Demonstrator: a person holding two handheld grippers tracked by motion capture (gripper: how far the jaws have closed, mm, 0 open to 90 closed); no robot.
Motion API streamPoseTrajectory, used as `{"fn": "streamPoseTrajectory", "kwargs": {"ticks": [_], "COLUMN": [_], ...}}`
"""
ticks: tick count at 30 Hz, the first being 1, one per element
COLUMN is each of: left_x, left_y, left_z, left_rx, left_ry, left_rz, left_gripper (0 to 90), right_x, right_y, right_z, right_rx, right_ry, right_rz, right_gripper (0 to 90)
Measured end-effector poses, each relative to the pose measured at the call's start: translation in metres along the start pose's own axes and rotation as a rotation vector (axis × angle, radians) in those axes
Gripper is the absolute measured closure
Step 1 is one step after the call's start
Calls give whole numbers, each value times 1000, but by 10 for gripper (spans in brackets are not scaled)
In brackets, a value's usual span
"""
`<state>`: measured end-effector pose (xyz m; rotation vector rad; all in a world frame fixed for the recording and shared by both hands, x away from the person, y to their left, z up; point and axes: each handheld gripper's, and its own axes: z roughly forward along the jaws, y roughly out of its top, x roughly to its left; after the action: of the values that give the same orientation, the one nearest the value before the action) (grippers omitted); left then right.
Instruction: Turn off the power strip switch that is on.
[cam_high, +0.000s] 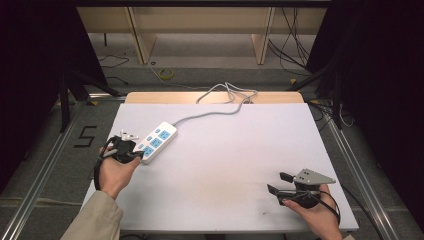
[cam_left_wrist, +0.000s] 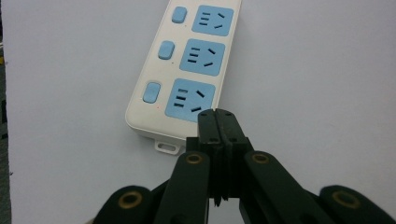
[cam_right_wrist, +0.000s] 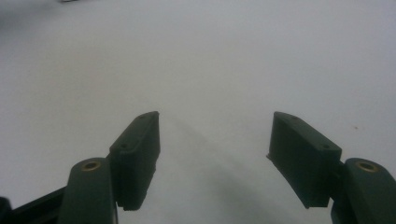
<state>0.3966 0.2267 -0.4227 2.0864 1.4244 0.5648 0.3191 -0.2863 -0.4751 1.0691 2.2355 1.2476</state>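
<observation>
A white power strip (cam_high: 157, 141) with three blue sockets and blue switches lies on the left part of the white table, its grey cord (cam_high: 215, 102) running off the far edge. In the left gripper view the strip (cam_left_wrist: 187, 70) fills the upper middle. My left gripper (cam_left_wrist: 217, 116) is shut with nothing between its jaws, and its tips hover over the near end of the strip by the nearest socket; in the high view this gripper (cam_high: 134, 156) sits at the strip's near end. My right gripper (cam_high: 279, 182) rests open near the table's front right, its tips (cam_right_wrist: 215, 154) over bare table.
The white table (cam_high: 225, 165) sits on a wooden board. Wooden shelving (cam_high: 200, 30) stands on the floor beyond, with cables and a yellow coil (cam_high: 166, 74). A black "5" mark (cam_high: 86, 136) lies on the floor at left. Dark curtains flank both sides.
</observation>
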Motion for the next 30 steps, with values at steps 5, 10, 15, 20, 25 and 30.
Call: {"fn": "streamPoseTrajectory", "kwargs": {"ticks": [5,10,15,20,25,30], "left_x": [2,6,8,11,13,13], "left_y": [1,2,3,4,5,7], "left_z": [0,-1,1,2,5,5], "left_rx": [-1,-5,-4,-3,-1,-3], "left_ry": [6,13,18,22,25,29], "left_rz": [-2,-7,-11,-18,-22,-17], "left_gripper": [897,897,897,897,897,897], "right_x": [0,0,0,0,0,0], "right_y": [0,0,0,0,0,-1], "right_z": [0,0,0,0,0,0], "right_rx": [1,3,3,4,5,6], "right_ry": [0,1,1,0,-1,-1], "right_rz": [0,-2,-2,-2,0,-1], "right_gripper": [344,345,344,345,345,345]}}
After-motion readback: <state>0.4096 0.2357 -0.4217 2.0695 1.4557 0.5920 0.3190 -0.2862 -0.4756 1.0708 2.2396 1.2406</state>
